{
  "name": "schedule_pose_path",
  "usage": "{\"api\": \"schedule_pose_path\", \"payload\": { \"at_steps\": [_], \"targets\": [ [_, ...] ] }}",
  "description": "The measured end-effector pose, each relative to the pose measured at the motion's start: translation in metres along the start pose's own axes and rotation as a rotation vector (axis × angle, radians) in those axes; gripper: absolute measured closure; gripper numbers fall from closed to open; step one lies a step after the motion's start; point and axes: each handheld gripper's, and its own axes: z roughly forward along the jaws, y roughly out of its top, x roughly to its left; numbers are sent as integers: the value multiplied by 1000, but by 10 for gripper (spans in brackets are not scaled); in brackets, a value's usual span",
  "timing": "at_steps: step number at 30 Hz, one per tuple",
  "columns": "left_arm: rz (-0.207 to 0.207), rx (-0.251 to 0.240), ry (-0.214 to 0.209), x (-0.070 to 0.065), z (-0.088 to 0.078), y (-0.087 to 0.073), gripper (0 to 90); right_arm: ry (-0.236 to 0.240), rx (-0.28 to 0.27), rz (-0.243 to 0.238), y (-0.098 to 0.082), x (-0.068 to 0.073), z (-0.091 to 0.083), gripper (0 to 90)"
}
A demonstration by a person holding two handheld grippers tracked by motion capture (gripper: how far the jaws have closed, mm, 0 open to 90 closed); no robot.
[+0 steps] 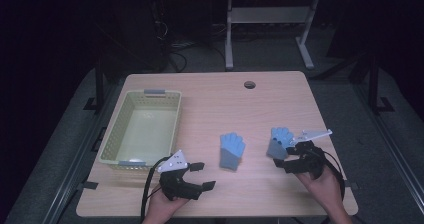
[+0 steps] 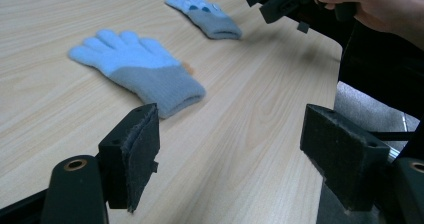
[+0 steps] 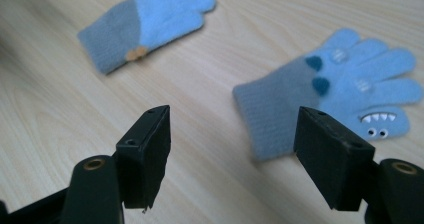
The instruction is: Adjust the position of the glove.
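While both gloves lie flat on the table (image 1: 210, 109), the right gripper (image 1: 286, 157) hovers with jaws spread just at the cuff of the monster glove (image 1: 279, 141); the left gripper (image 1: 201, 176) hangs wide open near the plain glove (image 1: 232, 149); a basket (image 1: 111, 139) sits at the table's left.

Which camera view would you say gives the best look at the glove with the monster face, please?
The right gripper view: the monster-face glove lies close ahead, eyes, teeth and dark spots clear. The high view shows it small beside the right gripper; the left gripper view shows it far off, details blurred.
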Motion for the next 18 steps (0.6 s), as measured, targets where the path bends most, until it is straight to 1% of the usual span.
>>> {"api": "schedule_pose_path", "payload": {
  "at_steps": [1, 3, 4, 5, 6, 7, 8, 9, 11, 14, 16, 17, 18],
  "targets": [
    [-5, -4, 0, 0, 0, 0, 235, 2, 7, 2, 2, 0, 0, 309],
    [-7, -3, 0, -1, 1, 0, 235, -3, 11, -11, 9, -1, 0, 310],
    [-5, -1, 0, 0, 1, 0, 235, -6, 21, -14, 12, -2, -1, 309],
    [-4, 0, 1, 0, 1, 0, 235, -15, 29, -25, 19, -3, -1, 310],
    [-3, 0, 0, 0, 0, 0, 235, -15, 29, -25, 19, -3, -1, 310],
    [1, -3, 3, 1, 0, 0, 235, -15, 39, -25, 25, -6, 0, 310],
    [1, -3, 3, 1, 0, 0, 235, -15, 39, -25, 25, -6, 0, 310],
    [4, -4, 5, 1, -1, 0, 235, -22, 41, -24, 31, -9, 1, 316],
    [5, -8, 5, 1, -1, 0, 235, -21, 48, -21, 34, -11, 1, 318],
    [-3, -10, 6, 1, 0, 1, 235, -32, 55, -25, 42, -16, 4, 325],
    [15, -1, 18, -1, 1, 1, 236, -28, 73, -11, 46, -20, 7, 319],
    [30, 6, 19, -3, 3, 2, 235, -27, 91, 4, 49, -25, 10, 319],
    [30, 6, 19, -3, 3, 2, 235, -27, 91, 4, 49, -25, 10, 319]
  ]
}}
